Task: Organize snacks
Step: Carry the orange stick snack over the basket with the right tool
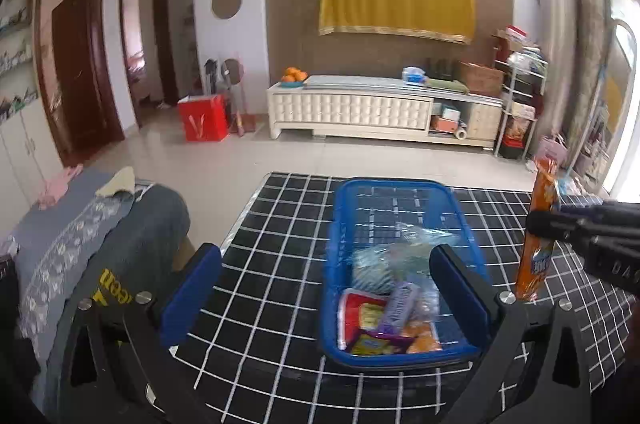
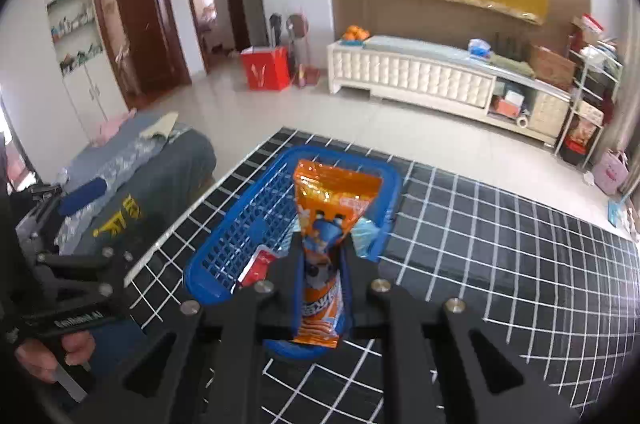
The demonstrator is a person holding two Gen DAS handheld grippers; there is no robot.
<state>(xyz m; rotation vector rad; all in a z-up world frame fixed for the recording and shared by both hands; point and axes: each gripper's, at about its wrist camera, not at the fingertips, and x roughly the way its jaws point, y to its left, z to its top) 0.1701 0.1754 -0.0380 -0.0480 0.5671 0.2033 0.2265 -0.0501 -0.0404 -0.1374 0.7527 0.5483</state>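
Snacks fill the near end of a blue basket (image 1: 394, 196) that sits on a bench (image 1: 280, 224) covered in a black cloth with a white grid. Among them are a pale blue wrapped packet (image 1: 374, 270), a purple bar (image 1: 400, 306), a red and yellow pack (image 1: 362, 312) and an orange one (image 1: 424, 338) near the front wall.

The left gripper (image 1: 326, 288) hangs over the bench's near edge with its blue-padded fingers (image 1: 192, 290) wide apart and nothing between them; the right-hand finger overlaps the basket's near right side in this view, while the other is out over the bench edge.

The right gripper (image 2: 322, 264) has its fingers closed tightly on a long orange snack packet (image 2: 332, 200), gripping it around the lower half. The packet stands roughly upright, its flared top above the basket's far end in the right wrist view. From the left wrist camera the same packet (image 1: 538, 236) appears to the right of the basket, raised off the bench, so I cannot tell whether it is over the basket or just beside it.

A person's hand (image 2: 52, 352) holds the left gripper's handle at the lower left. Beside the bench is a bed (image 2: 160, 160) with grey bedding.
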